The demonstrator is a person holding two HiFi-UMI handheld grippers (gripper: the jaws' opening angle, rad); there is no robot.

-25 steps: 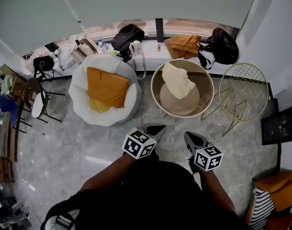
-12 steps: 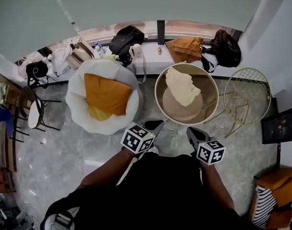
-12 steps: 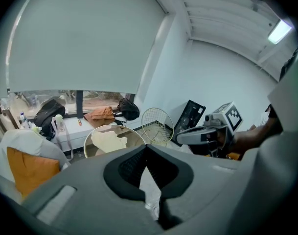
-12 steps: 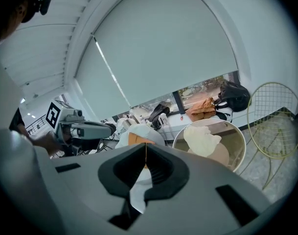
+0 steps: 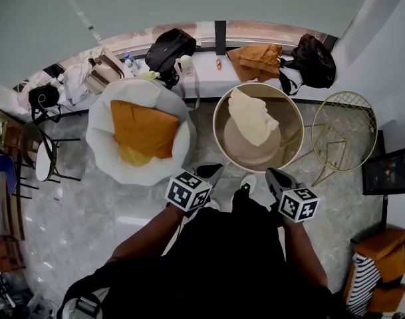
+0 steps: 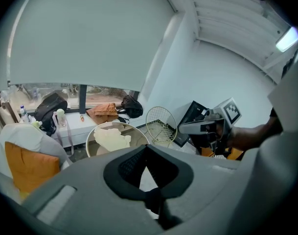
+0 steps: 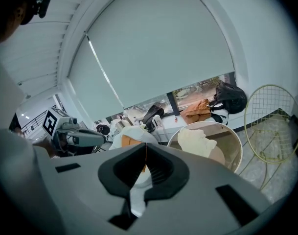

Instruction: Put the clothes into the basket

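While I'm standing on the floor just short of the basket (image 5: 292,125), I'm holding both grippers out in front of me, pointing at it. My left gripper (image 5: 214,171) is showing its jaws pressed together at the tips with nothing between them. My right gripper (image 5: 274,177) is doing the same, pads meeting in a thin line, empty. Neither one is touching anything.

One cream garment (image 5: 250,118) is already lying in the basket, draped from the far rim down onto the bottom. I'm eyeing the orange garment (image 5: 259,58) next: it's sitting crumpled on the white ledge (image 5: 209,82) beyond the basket, between the two black bags (image 5: 169,45). Off to my left an orange cushion (image 5: 141,128) is resting on a white beanbag (image 5: 102,135); I can't tell whether that counts as clothing.

I'm expecting the orange piece to be light, soft and floppy, sagging and trailing once lifted. I'm judging that the best hold is a raised fold near the middle of the heap, pinched deep so several layers come up together. For that I'll be needing these jaws parted first.
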